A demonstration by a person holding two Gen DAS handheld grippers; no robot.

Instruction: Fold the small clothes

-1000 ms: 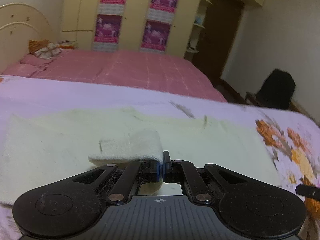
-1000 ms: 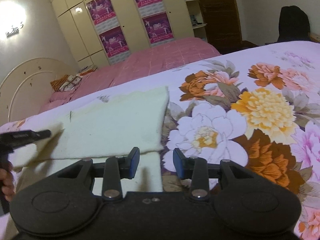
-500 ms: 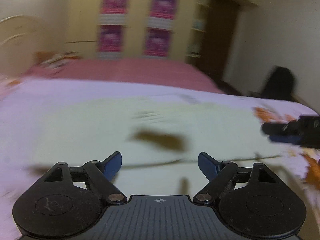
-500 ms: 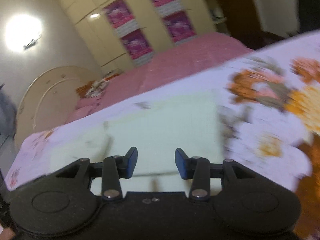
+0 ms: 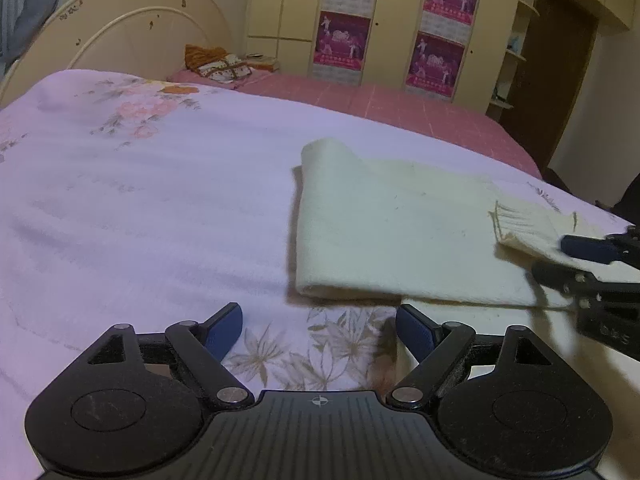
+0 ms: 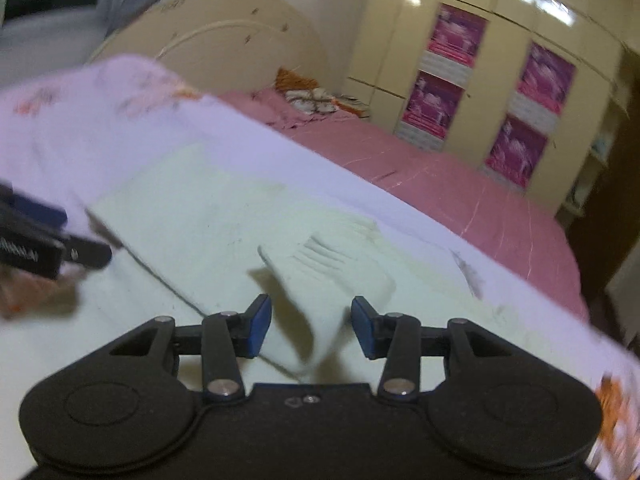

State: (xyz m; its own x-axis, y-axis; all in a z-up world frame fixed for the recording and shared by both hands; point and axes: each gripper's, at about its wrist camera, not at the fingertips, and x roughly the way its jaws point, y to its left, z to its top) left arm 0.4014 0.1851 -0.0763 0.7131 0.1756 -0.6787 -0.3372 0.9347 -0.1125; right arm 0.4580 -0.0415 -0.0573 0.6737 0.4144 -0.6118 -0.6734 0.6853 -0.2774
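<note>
The cream knitted garment point(image 5: 400, 236) lay on the floral bedspread point(image 5: 140, 200), already doubled over on itself, its long axis running across the bed from the folded edge on the left toward the right. From the left gripper point(image 5: 320, 328) it sat ahead and off to the right; that gripper hung above bare bedspread, jaws spread wide with nothing between them, tilted down toward the bed.

The right gripper point(image 6: 312, 328) was clearly the nearer of the two. It hovered over the garment's right end, angled downward, and a ribbed cuff point(image 6: 332, 264) stood up in the gap between its blue pads point(image 6: 258, 330). Its jaws were partly apart, and I could not see the pads pressing on the knit; the cuff seemed to lie loose between them. In the left wrist view the same cuff showed raised just beside the right gripper's fingers.

I judged that the next fold would fall to the right hand, carrying the cuff leftward along the garment's length.
</note>
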